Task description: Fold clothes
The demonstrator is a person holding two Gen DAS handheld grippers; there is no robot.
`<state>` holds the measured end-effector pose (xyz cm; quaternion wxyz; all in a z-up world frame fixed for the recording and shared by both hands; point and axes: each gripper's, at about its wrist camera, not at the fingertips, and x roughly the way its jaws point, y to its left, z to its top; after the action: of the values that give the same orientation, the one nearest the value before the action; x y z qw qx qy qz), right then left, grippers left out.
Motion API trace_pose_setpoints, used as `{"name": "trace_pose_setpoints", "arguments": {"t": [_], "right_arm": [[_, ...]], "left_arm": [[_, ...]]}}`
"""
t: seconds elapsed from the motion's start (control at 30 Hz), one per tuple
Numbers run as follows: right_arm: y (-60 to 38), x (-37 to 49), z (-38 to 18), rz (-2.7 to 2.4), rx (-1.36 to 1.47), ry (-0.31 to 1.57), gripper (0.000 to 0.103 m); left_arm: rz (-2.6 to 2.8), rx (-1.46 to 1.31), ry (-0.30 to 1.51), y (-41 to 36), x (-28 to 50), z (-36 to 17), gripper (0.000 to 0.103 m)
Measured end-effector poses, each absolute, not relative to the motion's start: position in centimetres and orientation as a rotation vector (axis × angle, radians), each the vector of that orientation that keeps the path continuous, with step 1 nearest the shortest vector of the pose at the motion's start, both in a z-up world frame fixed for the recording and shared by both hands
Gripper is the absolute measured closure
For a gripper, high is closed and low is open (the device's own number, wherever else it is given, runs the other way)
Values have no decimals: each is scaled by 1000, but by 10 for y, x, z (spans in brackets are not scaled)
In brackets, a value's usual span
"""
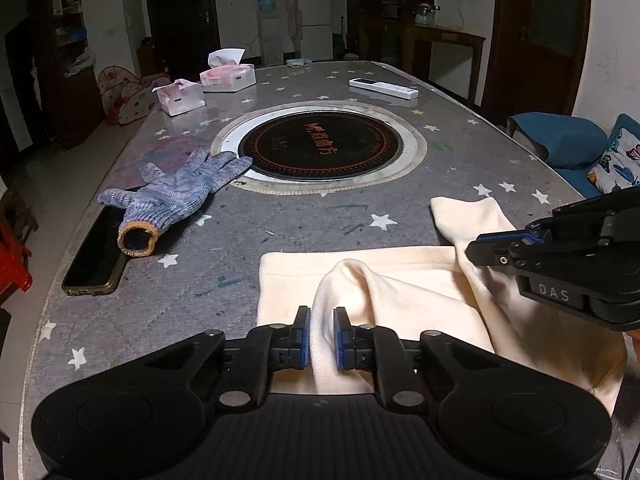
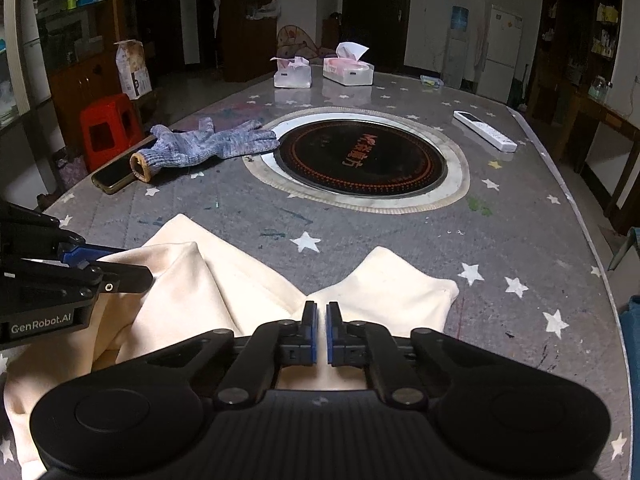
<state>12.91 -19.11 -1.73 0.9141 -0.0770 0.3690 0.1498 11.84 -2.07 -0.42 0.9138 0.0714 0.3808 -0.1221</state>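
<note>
- The surface [image 1: 328, 216], covered in a grey star-printed cloth, is seen to carry everything; its near edge has been given over to the cream garment [image 1: 400, 280], presumably because that is the open stretch nearest the person.
- The cream garment [image 2: 224, 288] is laid at the near edge, partly flat and partly lifted into soft peaks. It is judged to be in the middle of a fold, since two portions are raised off the surface while the rest lies spread.
- The round inset cooktop [image 1: 320, 146] is left beyond the garment, well apart from it, so the folding area is kept off it.
- The left claw [image 1: 322, 336] is narrowed onto a raised ridge of the garment, with cloth pinched between its blue pads. The hold is taken, it seems, so that this side can be carried over.
- The right claw [image 2: 321, 334] is drawn almost fully together. Cream cloth is seen just under and ahead of its tips, and a thin layer appears to be pinched, though the contact itself is hard to make out.
- The knitted glove [image 1: 176, 196], the dark phone [image 1: 96, 264] partly under it, the two tissue boxes [image 1: 208, 86] and the white remote [image 1: 382, 88] are kept to the far and left parts of the surface, apart from the garment.
</note>
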Motion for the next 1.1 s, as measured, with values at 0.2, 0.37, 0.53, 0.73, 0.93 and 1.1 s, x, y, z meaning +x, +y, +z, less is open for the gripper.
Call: {"name": "trace_pose_setpoints", "arguments": {"t": [0.2,0.37,0.53,0.73,0.93,1.1], "right_arm": [[-198,123,-14,296,-157,743,102],[-204,121,-11,305,-119,742,101],[-202,126,-9,337,-65,743,89],[-191,132,-16,358,-70,768,79],[-188,131,-24,353,-122,803,96],[-193,120,-18,337,-136,773,101]], "left_arm": [[-246,147,782,-18,118,-3,88],[-233,150,780,-19,118,-3,59],[-254,142,789,-20,126,-5,59],[-297,133,801,-21,131,-12,67],[-315,115,793,-19,129,-11,93],[-299,102,762,-17,122,-2,96]]}}
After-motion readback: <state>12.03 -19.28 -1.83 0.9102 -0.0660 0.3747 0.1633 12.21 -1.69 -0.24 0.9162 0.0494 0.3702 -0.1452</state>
